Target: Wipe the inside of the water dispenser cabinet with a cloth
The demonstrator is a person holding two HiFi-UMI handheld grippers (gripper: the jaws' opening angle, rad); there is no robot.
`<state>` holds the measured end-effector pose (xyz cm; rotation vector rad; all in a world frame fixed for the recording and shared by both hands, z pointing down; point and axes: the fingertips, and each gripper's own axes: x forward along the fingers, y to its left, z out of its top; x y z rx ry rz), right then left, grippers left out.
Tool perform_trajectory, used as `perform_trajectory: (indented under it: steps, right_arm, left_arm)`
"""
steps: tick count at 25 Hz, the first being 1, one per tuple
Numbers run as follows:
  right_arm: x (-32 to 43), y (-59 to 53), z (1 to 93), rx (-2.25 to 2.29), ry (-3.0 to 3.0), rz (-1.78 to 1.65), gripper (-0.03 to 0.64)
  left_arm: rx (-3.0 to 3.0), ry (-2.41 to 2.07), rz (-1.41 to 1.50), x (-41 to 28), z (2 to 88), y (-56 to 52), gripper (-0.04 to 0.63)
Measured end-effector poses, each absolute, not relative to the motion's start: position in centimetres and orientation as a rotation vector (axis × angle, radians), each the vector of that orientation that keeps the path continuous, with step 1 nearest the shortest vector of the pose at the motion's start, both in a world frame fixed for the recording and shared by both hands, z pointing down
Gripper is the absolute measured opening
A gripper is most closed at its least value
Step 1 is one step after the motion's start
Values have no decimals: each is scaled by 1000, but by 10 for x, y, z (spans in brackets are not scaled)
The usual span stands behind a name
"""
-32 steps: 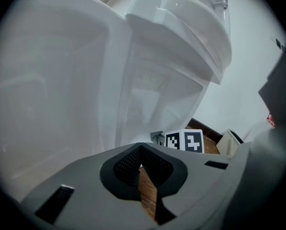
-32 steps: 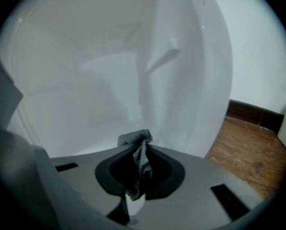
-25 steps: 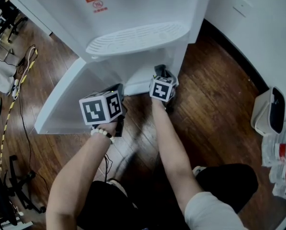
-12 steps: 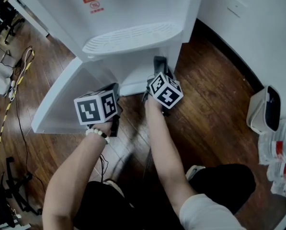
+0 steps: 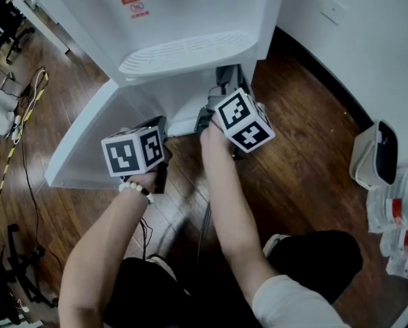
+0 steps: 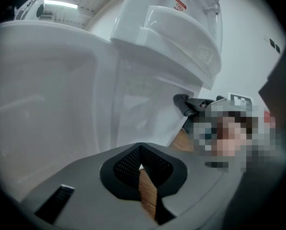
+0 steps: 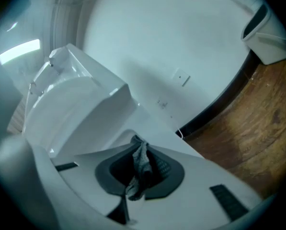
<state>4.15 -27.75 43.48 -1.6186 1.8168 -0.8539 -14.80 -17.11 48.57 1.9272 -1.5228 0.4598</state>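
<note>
A white water dispenser stands on the wooden floor, close to the wall where the floor ends at a dark skirting. Its ribbed drip tray juts out above the low cabinet, and the cabinet door hangs swung wide to the person's left, its pale inner face turned up towards the head view.

The right tool is at the right side of the cabinet mouth, just under the drip tray's edge, its marker cube tilted towards the head camera. Its jaws are pinched tight on a grey cloth – the right gripper view shows the rumpled fabric bunched between them and hanging out below, with the dispenser body filling the left of that view and the wall and floor on the right.

The left tool hovers in front of the open door, near the cabinet's left side. In the left gripper view its jaws meet at the tips with nothing between them – only a sliver of floor shows through behind. A bead bracelet circles that wrist.

Off to the floor's right edge sit a white bin and clear bottles with red bands; cables trail along the left edge.
</note>
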Motion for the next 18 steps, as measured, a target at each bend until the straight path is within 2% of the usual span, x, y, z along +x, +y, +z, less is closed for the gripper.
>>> perform_trajectory:
  steps: [6,18]
  right_arm:
    - [39,-279,421,-1598,1806,-825,28]
    - [35,-301,573,-1743,1511,-1179,28]
  left_arm:
    - [1919,-1530,460,-150,485,-170,-5]
    - [1870,-1528,473,-163,503,-169,-5]
